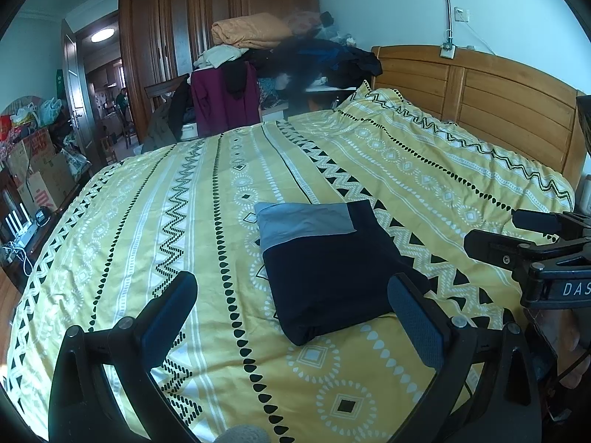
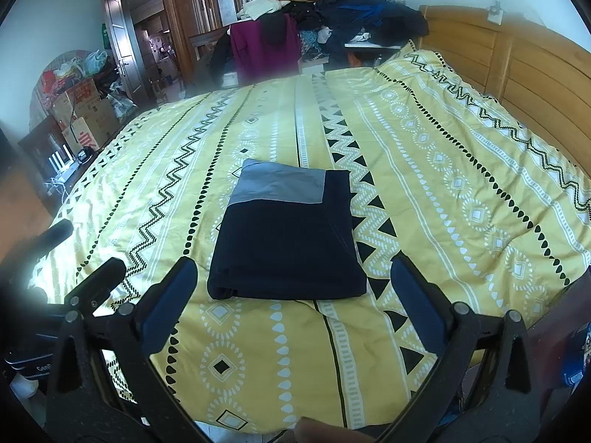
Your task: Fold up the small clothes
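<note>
- Lying folded on the yellow patterned bedspread (image 2: 443,192), the dark navy garment (image 2: 288,243) w/ its grey panel (image 2: 280,186) sits centre frame in the right wrist view and centre-right in the left wrist view (image 1: 328,269).
- Garment shape: compact rectangle, long axis running from lower frame toward upper frame (i.e. away from the jaws), grey panel at the far end, thick rolled fold at the near end.
- Right gripper (image 2: 293,306): jaws released, spread wide, holding nothing. Near edge of the garment lies just ahead of the fingertips and roughly centred in the gap; not touching.
- Left gripper (image 1: 291,317): jaws released, empty. Garment lies ahead and offset toward the right-hand finger (image 1: 417,321), which overlaps the garment's near right corner in frame (contact cannot be confirmed).
- The right gripper also shows at the right edge of the left wrist view (image 1: 495,234), beside the garment, apart from it.
- Key relation: garment is straight ahead of the right jaws, oblique to the left jaws; right unit looks squarer to it, both approx. equally near.
- Judgement: fold appears complete or nearly so; any further move (half-fold or lift) would prob. start at the near rolled edge.
- Background: clothes pile (image 1: 295,55) at upper centre, wooden headboard (image 1: 480,99) at upper right.
</note>
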A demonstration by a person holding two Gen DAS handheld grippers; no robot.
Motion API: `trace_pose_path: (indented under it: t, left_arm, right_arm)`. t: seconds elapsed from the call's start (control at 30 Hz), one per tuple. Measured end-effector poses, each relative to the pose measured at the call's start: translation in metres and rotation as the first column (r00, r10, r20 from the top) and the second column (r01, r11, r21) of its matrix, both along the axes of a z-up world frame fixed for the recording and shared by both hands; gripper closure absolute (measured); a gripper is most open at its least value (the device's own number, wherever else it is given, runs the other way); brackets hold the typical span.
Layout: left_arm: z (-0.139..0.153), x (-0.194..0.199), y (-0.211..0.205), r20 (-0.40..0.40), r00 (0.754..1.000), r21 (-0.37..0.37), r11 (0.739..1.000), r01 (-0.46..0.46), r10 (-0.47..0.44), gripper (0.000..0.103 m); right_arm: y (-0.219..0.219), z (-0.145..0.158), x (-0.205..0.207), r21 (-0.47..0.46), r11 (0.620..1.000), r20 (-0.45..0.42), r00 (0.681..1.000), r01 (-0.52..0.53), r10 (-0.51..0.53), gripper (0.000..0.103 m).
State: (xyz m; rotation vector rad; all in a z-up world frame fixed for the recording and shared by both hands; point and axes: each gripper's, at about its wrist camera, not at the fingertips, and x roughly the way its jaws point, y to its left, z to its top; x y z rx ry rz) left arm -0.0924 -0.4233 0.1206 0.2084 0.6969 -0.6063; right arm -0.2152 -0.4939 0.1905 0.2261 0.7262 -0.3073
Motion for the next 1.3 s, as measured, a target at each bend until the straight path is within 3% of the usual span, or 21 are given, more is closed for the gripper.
trace_pose_path:
  t: [1.3]
  left_arm:
    - [0.002,-0.002,-0.001,-0.005,1.000,0.010,1.000,0.008,-0.008,0.000]
  right_arm:
    - [-0.002,-0.011,-0.007,0.020,1.000,-0.023,1.000,0.009,-0.009,0.000]
